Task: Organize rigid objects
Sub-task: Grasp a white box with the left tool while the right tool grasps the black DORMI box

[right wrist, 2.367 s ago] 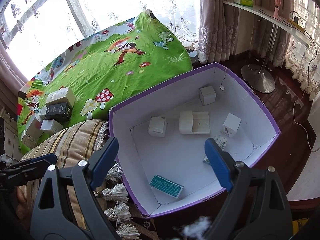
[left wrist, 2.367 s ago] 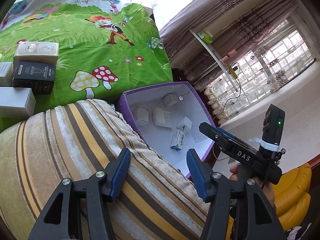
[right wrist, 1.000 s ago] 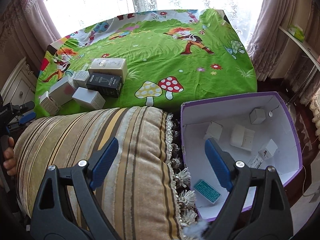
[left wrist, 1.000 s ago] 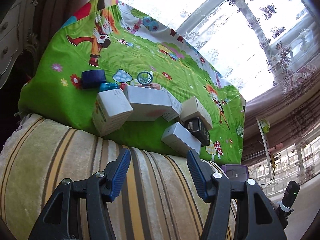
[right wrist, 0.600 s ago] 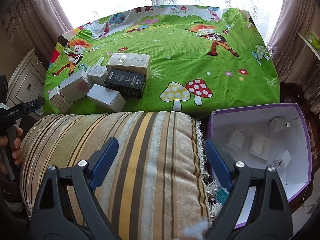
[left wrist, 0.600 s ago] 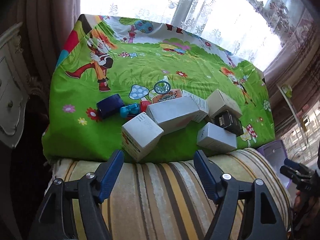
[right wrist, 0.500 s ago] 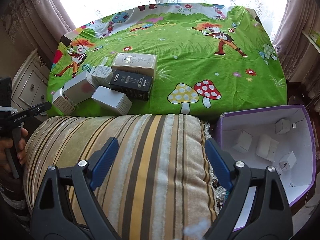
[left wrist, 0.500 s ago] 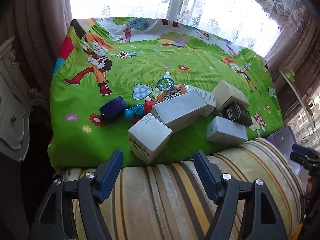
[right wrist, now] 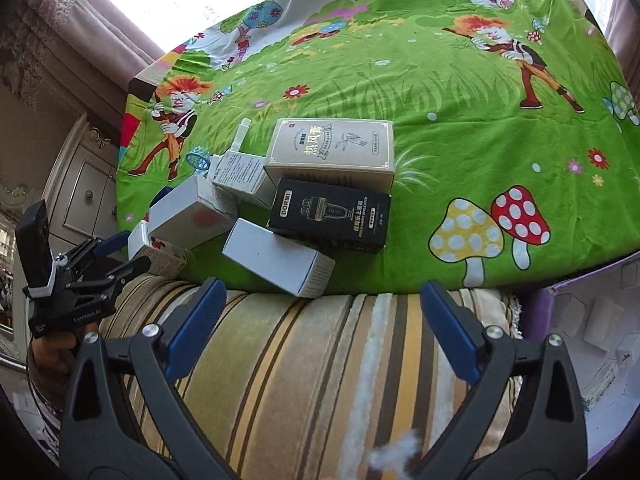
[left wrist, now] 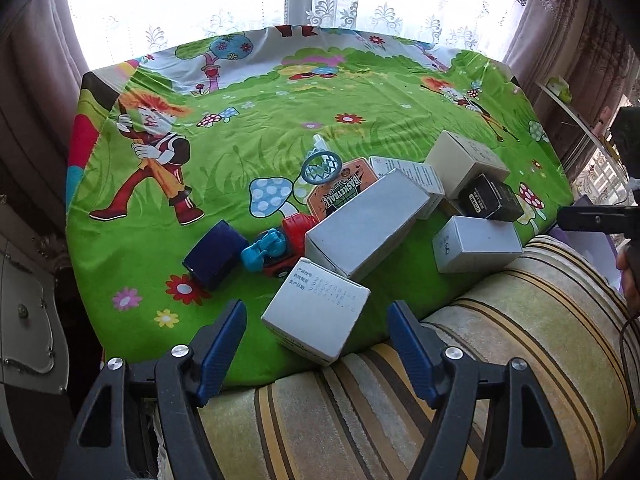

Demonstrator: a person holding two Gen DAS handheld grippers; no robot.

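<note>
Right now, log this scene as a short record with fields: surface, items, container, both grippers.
surface: green cartoon tablecloth, striped cushion in front
items: cluster of boxes including black box, cream box, grey box; toy car
container: purple-rimmed box, small white boxes inside
left gripper: open, empty
right gripper: jaws opening, nothing between them

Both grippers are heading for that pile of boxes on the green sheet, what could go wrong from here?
1. The black box leans on the white box below it; pulling the white box first would likely tip or slide the black box.
2. The grey box nearest the left gripper sits tilted at the sheet's edge against the striped cushion; a nudge may drop it.
3. The toy truck is wedged among the boxes and could roll off.
</note>
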